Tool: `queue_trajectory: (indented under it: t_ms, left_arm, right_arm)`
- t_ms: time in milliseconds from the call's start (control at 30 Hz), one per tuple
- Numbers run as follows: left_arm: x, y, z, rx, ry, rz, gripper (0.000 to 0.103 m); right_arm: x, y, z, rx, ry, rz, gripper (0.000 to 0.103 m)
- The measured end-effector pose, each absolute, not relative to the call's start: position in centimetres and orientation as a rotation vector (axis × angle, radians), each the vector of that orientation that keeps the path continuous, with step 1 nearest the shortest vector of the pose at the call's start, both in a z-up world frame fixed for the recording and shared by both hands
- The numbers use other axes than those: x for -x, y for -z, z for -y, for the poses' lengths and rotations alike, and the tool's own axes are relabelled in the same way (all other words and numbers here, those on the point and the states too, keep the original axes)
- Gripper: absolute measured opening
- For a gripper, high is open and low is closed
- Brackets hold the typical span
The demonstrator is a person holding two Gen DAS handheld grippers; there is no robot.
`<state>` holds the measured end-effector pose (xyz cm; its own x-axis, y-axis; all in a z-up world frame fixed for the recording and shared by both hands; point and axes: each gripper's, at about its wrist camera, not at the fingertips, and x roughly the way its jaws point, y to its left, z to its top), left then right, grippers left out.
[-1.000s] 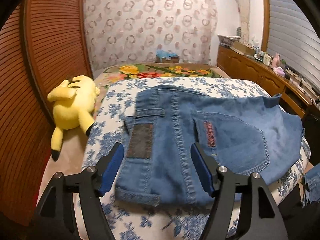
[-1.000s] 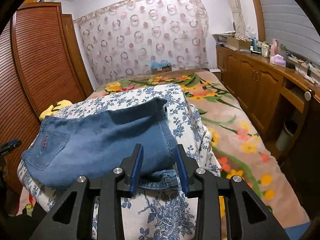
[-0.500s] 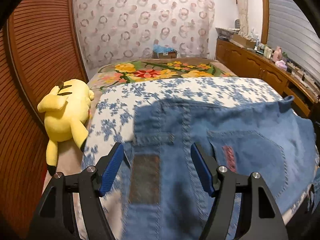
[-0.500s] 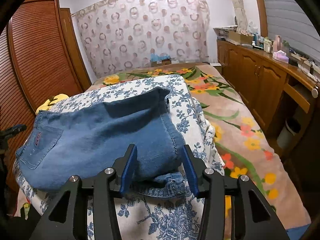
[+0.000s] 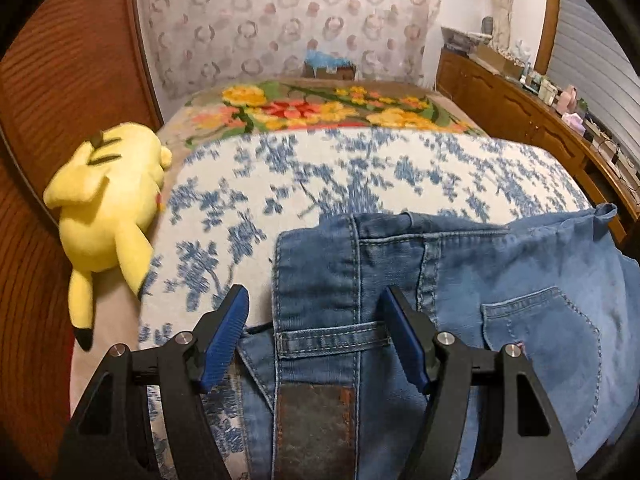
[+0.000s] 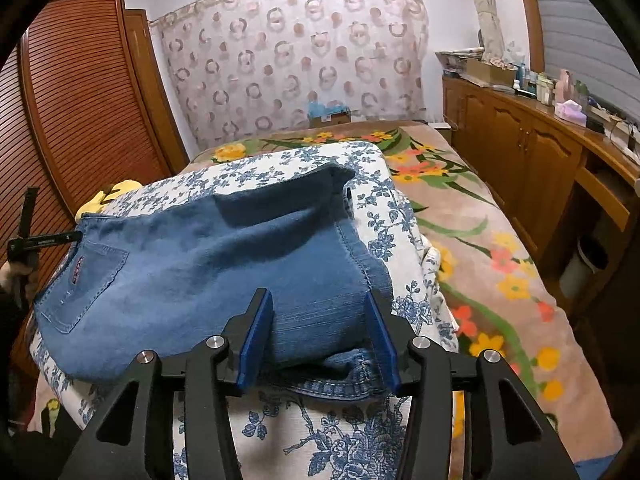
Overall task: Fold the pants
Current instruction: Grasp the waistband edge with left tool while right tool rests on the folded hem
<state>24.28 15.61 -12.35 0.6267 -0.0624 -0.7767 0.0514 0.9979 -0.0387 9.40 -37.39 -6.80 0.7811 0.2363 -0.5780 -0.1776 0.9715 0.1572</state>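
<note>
The left tool (image 5: 314,334) hangs with its jaws wide over the waistband of the jeans (image 5: 460,304), straddling a belt loop and the leather patch (image 5: 316,428) without pinching either. The right tool (image 6: 318,338) has just been opening; its jaws stand half apart with the folded leg end between them, and the pads do not seem to press the denim, so that end looks freshly let go.

The jeans lie already doubled over on the blue-flowered quilt (image 6: 340,436) across the bed. I judge one fold is laid and the next is being set up from the waistband side. That calls for the left tool to drop and close on the waistband's near edge, taking every layer, not the loop alone.

The hem at the right lies close to the quilt's edge, where it could slip off. Leftward, a yellow plush toy (image 5: 108,208) lies near the wardrobe. Farther on, quilt and flowered blanket (image 6: 472,240) lie bare up to the curtain, giving room to carry the fold.
</note>
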Motion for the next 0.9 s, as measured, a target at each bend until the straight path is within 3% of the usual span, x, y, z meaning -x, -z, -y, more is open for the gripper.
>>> queue_trajectory:
  t_ms: [133, 333, 400, 667, 900]
  left_arm:
    - [-24.5, 12.8, -15.4, 0.007, 0.077, -0.904, 0.065]
    - [-24.1, 13.0, -15.0, -0.001, 0.112, -0.904, 0.034]
    - [-23.9, 13.0, -14.8, -0.002, 0.135, -0.899, 0.02]
    - [-21.8, 10.9, -14.7, -0.059, 0.086, -0.836, 0.012]
    - [-19.9, 8.2, -17.8, -0.026, -0.011, -0.763, 0.012]
  right_arm:
    - [-9.4, 6.8, 37.5, -0.099, -0.222, -0.638, 0.05]
    - [-9.5, 7.1, 37.3, -0.102, -0.222, -0.645, 0.05]
    - [-9.5, 7.2, 37.3, -0.104, -0.222, -0.646, 0.05]
    - [-9.7, 7.5, 37.2, -0.113, -0.223, -0.653, 0.05]
    - [-9.6, 7.4, 36.9, -0.119, -0.231, -0.652, 0.05]
